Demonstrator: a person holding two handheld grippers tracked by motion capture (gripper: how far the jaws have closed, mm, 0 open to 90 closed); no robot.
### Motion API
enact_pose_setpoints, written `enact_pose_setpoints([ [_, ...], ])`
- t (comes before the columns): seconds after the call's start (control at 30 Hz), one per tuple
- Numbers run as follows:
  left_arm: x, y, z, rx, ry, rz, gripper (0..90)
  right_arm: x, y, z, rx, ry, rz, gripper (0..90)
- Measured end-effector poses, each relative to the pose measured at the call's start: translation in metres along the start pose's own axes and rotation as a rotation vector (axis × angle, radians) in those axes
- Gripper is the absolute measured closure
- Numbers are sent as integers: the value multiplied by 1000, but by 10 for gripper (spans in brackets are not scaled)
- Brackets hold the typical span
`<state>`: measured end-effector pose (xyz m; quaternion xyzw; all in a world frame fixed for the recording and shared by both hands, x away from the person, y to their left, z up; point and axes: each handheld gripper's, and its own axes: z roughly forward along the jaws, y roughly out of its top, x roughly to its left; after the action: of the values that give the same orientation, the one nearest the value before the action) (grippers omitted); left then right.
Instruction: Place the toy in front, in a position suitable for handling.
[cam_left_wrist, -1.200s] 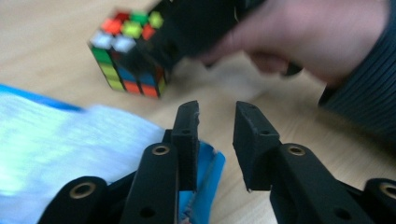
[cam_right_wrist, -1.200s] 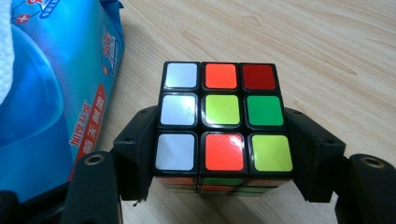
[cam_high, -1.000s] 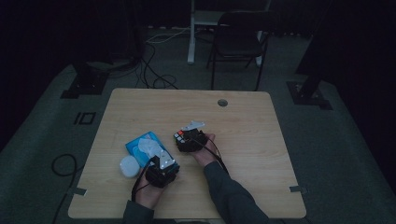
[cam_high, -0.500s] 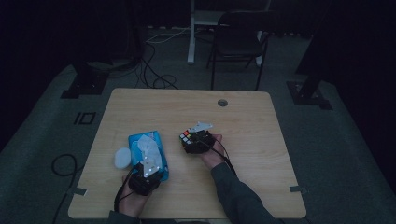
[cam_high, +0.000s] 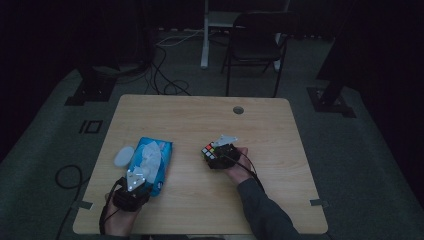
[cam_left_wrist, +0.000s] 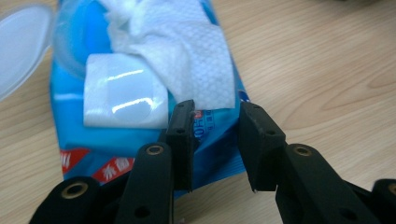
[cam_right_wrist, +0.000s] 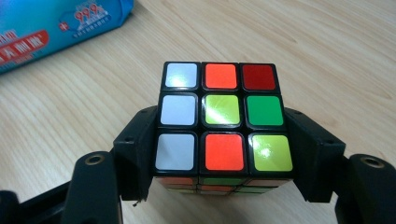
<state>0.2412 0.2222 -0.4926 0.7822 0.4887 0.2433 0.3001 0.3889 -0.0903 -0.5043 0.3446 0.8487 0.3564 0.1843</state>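
A blue pack of wet wipes (cam_high: 152, 160) lies on the wooden table (cam_high: 260, 125) at the near left, a white wipe (cam_left_wrist: 187, 51) pulled out of its top and its round lid (cam_left_wrist: 23, 46) flipped open to the side. My left gripper (cam_left_wrist: 215, 116) is at the pack's near end. Its jaws have just been opening and now stand apart, with the pack's edge between them and the pads off it. Right of centre, my right gripper (cam_right_wrist: 219, 154) is shut on a scrambled colour cube (cam_right_wrist: 219, 114), held just above the table (cam_right_wrist: 327, 56).
The left gripper (cam_high: 139, 176) and right gripper (cam_high: 214, 152) are about a hand's width apart. A cable hole (cam_high: 238, 109) sits near the table's far edge. Behind the table stand a dark chair (cam_high: 255, 35) and floor cables (cam_high: 165, 75).
My left hand has drawn back toward the near left corner and the pack has swung with it, the lid ending farther back. The left jaws have parted. The cube has drifted slightly right.
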Motion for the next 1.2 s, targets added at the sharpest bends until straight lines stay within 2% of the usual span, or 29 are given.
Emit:
enact_pose_setpoints([
  [0.13,9,-4,-5,0,24,-22,660,-3,-8,-8,5,-3,-20,339],
  [0.27,18,-7,-8,-4,46,-49,646,-5,-12,-12,7,0,-20,339],
  [0.37,26,-10,-12,-5,78,-66,633,-5,-15,-15,7,1,-25,339],
  [0.47,35,-13,-16,-5,111,-99,622,-3,-17,-17,5,4,-25,339],
  [0.53,41,-16,-20,-13,107,-115,607,-2,-19,-19,5,7,-30,339],
  [0.57,44,-18,-24,-36,90,-128,603,-2,-20,-20,2,6,-33,339],
  [0.63,48,-20,-29,-63,87,-131,594,-1,-22,-22,-3,7,-25,339],
  [0.77,51,-15,-37,-118,81,-107,574,-1,-25,-27,-7,11,-16,339],
  [0.93,48,3,-35,-144,60,-54,549,1,-33,-28,-4,17,-2,339],
  [1.0,46,13,-28,-155,43,-19,546,1,-34,-28,-2,18,-2,339],
  [1.13,41,29,-11,-136,22,36,536,2,-39,-26,9,21,2,339],
  [1.2,37,37,4,-121,17,71,532,1,-41,-26,6,28,16,339],
])
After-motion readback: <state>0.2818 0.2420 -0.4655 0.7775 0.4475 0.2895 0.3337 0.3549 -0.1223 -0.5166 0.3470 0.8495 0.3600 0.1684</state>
